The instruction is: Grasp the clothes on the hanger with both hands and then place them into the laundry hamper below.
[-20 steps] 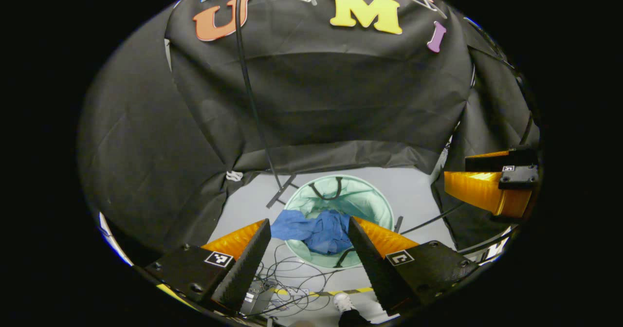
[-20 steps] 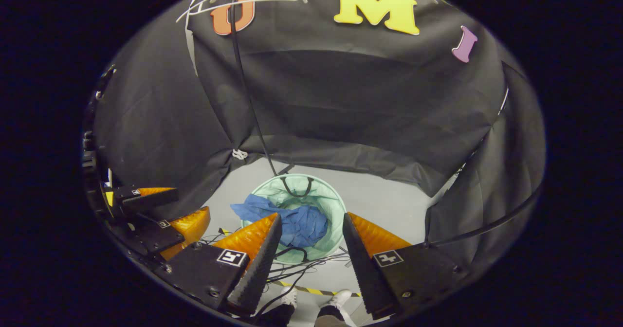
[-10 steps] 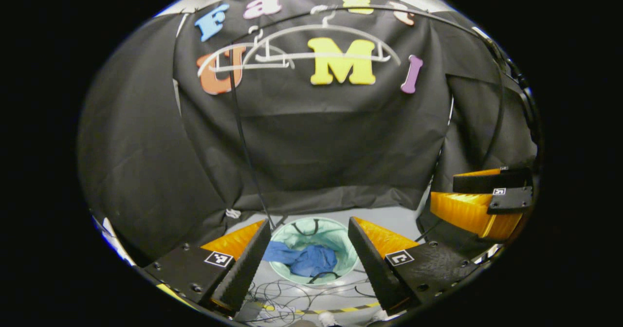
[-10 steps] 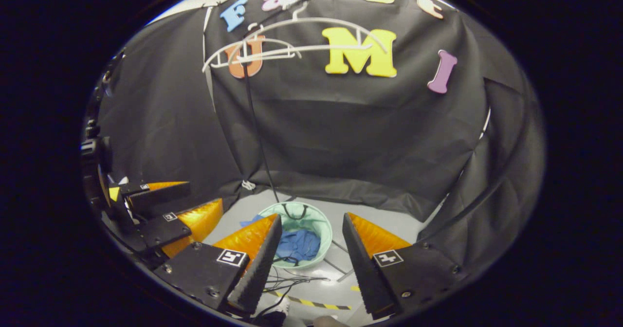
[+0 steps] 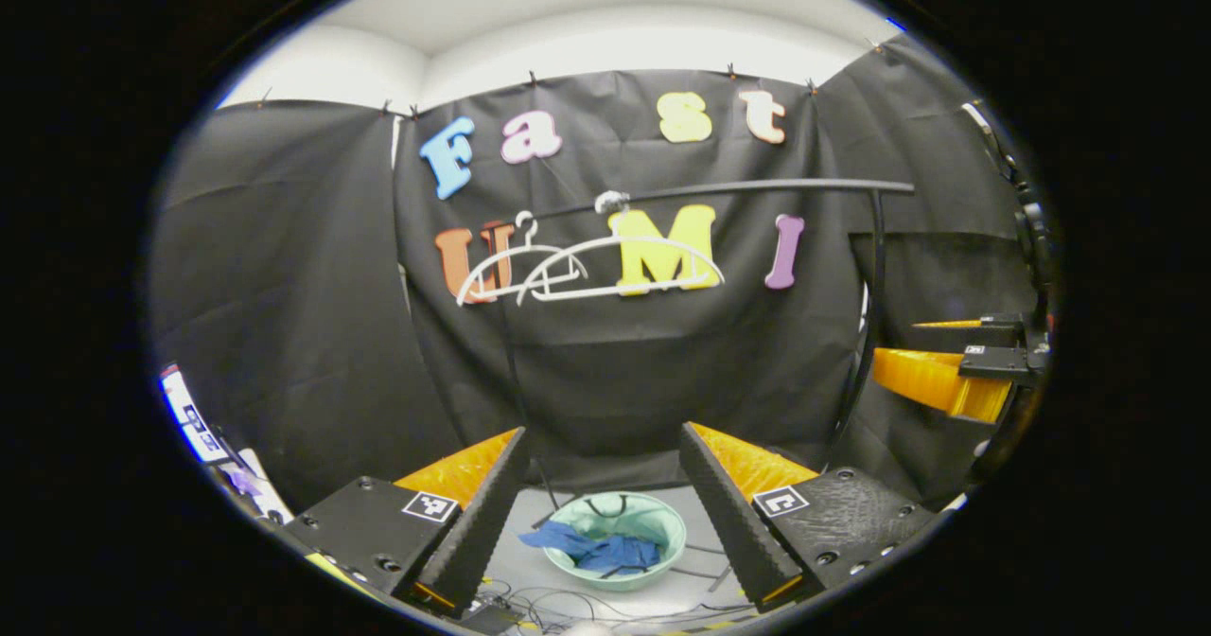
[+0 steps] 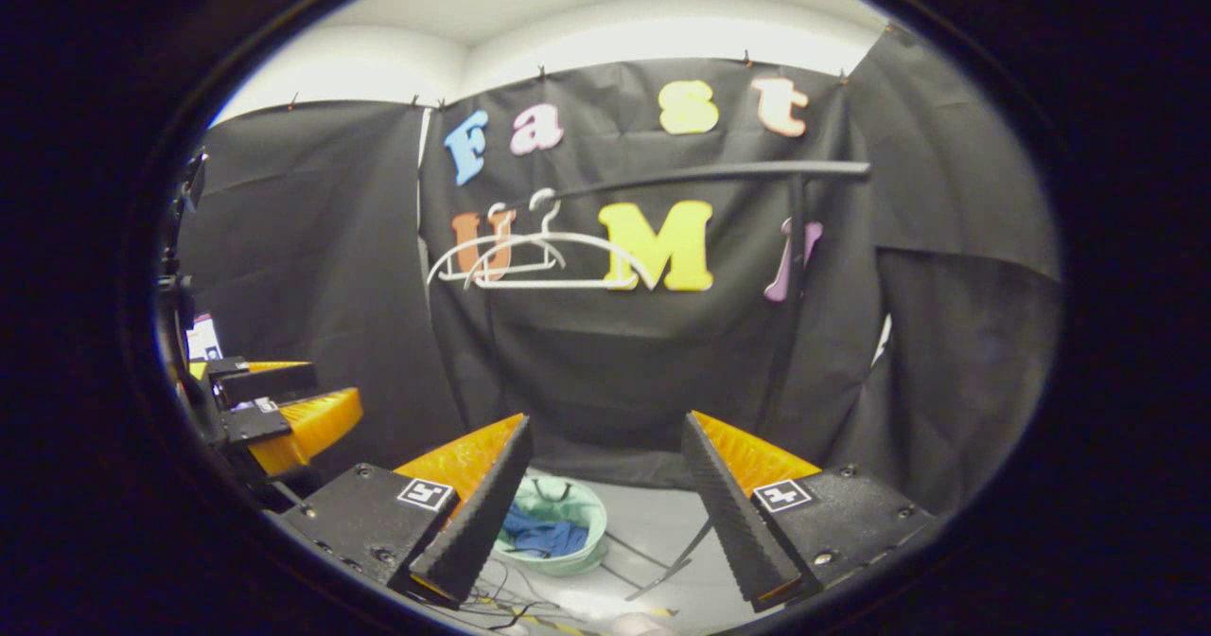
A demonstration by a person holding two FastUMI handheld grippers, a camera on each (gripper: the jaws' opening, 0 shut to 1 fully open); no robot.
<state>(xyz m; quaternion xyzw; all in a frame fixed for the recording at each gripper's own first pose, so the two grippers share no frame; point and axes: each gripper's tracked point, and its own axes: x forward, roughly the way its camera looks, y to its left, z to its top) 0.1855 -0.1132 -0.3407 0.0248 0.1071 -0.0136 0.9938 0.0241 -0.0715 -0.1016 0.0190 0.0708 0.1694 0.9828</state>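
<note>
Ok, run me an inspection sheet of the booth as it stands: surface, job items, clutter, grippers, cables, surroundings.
Surface: grey floor, bare beside the hamper.
Job's things: blue clothes lie in the green laundry hamper; two white hangers hang bare on the black rail.
Clutter: nothing seen.
Grippers: left gripper open, holding nothing; right gripper open, holding nothing; both high above the hamper.
Cables: loose black cables on the floor before the hamper.
Surroundings: black cloth wall, white ceiling above.
</note>
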